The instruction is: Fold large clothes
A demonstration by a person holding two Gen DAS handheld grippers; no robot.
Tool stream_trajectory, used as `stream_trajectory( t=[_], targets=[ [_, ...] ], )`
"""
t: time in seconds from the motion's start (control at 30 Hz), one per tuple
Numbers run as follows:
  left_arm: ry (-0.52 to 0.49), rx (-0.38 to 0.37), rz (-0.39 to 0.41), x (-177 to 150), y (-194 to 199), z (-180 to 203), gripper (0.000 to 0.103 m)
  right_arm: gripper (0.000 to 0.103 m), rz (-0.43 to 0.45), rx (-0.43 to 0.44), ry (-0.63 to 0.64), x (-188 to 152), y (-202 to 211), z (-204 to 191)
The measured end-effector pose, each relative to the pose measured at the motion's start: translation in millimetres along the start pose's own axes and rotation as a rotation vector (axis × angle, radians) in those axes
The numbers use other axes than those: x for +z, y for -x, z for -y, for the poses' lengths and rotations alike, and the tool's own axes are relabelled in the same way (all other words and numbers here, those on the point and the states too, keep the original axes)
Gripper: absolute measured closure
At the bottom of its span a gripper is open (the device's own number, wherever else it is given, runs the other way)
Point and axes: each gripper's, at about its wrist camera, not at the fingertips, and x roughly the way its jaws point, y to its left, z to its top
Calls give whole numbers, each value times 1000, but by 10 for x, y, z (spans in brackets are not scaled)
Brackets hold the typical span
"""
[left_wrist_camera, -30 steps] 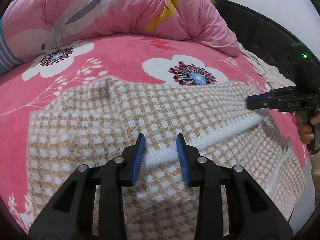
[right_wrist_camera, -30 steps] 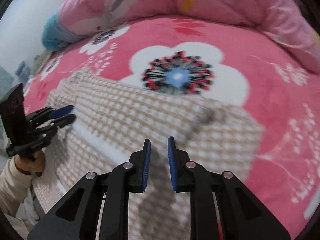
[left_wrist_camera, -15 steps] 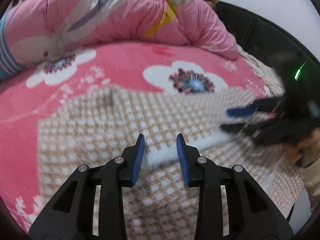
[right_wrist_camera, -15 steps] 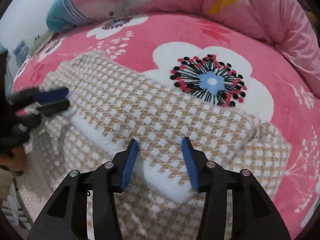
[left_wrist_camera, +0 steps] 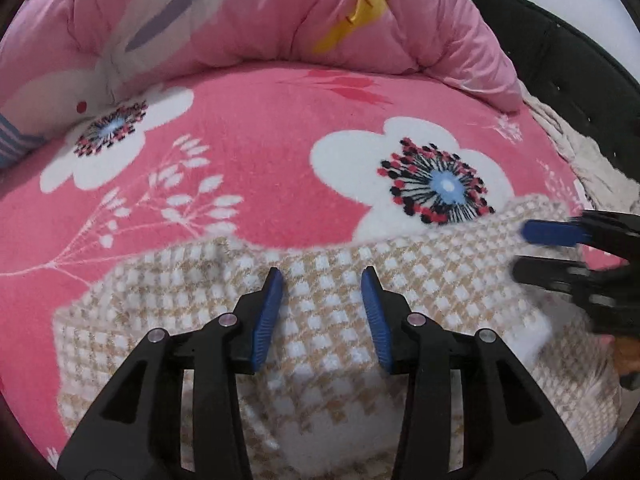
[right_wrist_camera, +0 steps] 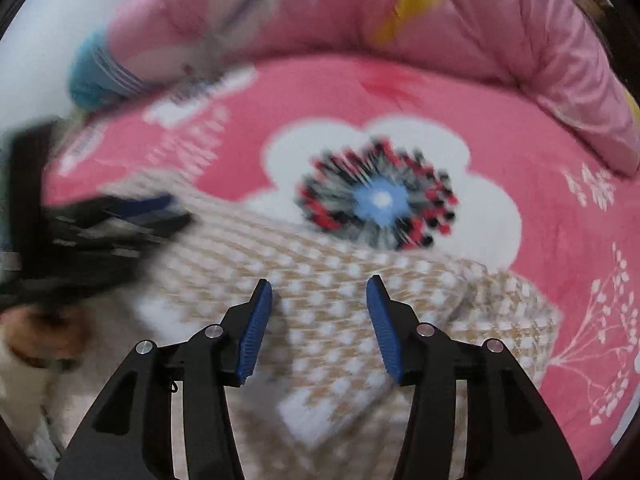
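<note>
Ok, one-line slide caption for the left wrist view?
Left gripper open over the folded checked garment on a pink floral blanket.

Pink floral blanket point(left_wrist_camera: 260, 152); behind, seemingly a quilt point(left_wrist_camera: 248, 12).

No readable text, labels or brand marks anywhere in either view, just flower prints and checks.

So it's a bed point(left_wrist_camera: 272, 152) with a fuzzy pink blanket over it, big white flowers with blue centres and little white sprigs printed on. A beige-and-white checked knit point(left_wrist_camera: 320, 320) is lying flat on the near part, folded over with a white band showing, its far edge just reaching one flower. Along the back there's a puffy pink quilt point(left_wrist_camera: 248, 12) bunched up, and something blue striped point(right_wrist_camera: 96, 76) at its left end.
</note>
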Motion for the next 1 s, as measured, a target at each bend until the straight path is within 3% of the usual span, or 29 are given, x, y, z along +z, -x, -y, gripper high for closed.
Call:
stream_trajectory(
  t=[0.13,0.23,0.3,0.37,0.43,0.5,0.77,0.87,0.93,1.0],
  targets=[
    [-39,-3,37,-7,173,100,64,54,20,48,-78,-23,139,84],
    [-109,-47,89,-70,389,244,64,54,68,101,-47,-66,364,-36],
    [-161,-24,57,-150,350,365,63,54,59,96,-9,-97,341,-145],
    [-187,34,-3,-239,123,463,61,53,4,40,33,-167,117,-259],
    [-201,56,12,-323,140,460,61,52,29,-50,122,-266,67,-408],
    [-185,60,15,-351,223,443,61,52,23,-102,131,-304,169,-475],
    [-133,90,3,-645,681,290,61,50,14,-198,132,-596,556,-570],
    [-106,76,49,-833,1068,267,58,32,77,-135,143,-807,924,-750],
    [-89,67,80,-1000,1336,292,46,19,124,-122,168,-1010,1157,-906],
    [-77,58,103,-1161,1561,309,35,14,153,-114,183,-1214,1312,-1035]
  ],
)
